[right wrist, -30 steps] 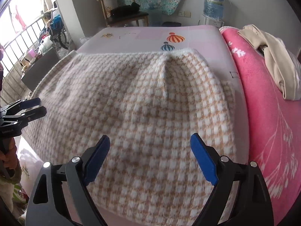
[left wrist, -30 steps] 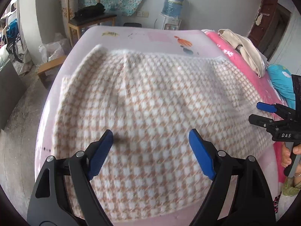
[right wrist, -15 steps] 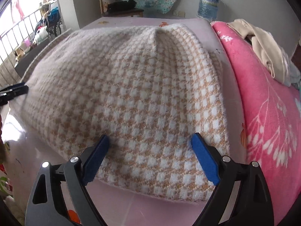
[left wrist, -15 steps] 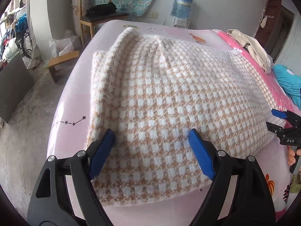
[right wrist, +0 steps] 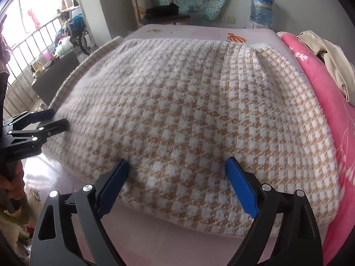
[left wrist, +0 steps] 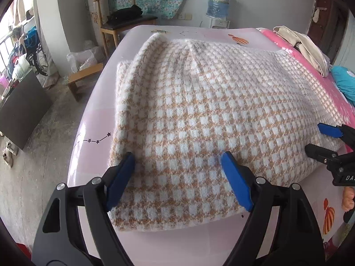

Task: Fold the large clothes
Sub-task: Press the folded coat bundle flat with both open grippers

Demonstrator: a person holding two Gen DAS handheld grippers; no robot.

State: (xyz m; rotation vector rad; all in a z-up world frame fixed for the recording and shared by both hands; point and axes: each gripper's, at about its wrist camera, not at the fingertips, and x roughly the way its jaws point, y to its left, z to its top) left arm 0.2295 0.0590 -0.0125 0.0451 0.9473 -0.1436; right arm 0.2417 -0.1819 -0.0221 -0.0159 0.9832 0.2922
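We hold the left gripper (left wrist: 177, 161) with its blue-padded black jaws spread wide apart; nothing is clamped between them. Its tips sit low over the near left part of the fuzzy tan-and-white checked knit garment (left wrist: 210, 102), close above the knit; whether the pads touch it cannot be determined.

We hold the right gripper (right wrist: 177, 166) in the same condition: jaws wide apart, no fabric pinched. Its tips sit just above the near right part of the garment, close to the hem. In the left wrist view the right gripper appears at the right edge, beside the garment's right end, with fingers (left wrist: 348, 199) of the person's hand below it.

The garment lies spread flat across a pale pink sheet printed with small balloons and stars (left wrist: 93, 119), which covers the bed. Its near hem runs just short of the bed's near edge, and its far edge is gathered into a few ridges.

To the right of the garment lies a bright pink floral blanket (right wrist: 328, 93), with a cream cloth bundle (right wrist: 328, 59) on top. Beyond the bed stand a wooden chair (left wrist: 115, 11) and a blue water-dispenser bottle (left wrist: 218, 2) against the wall.
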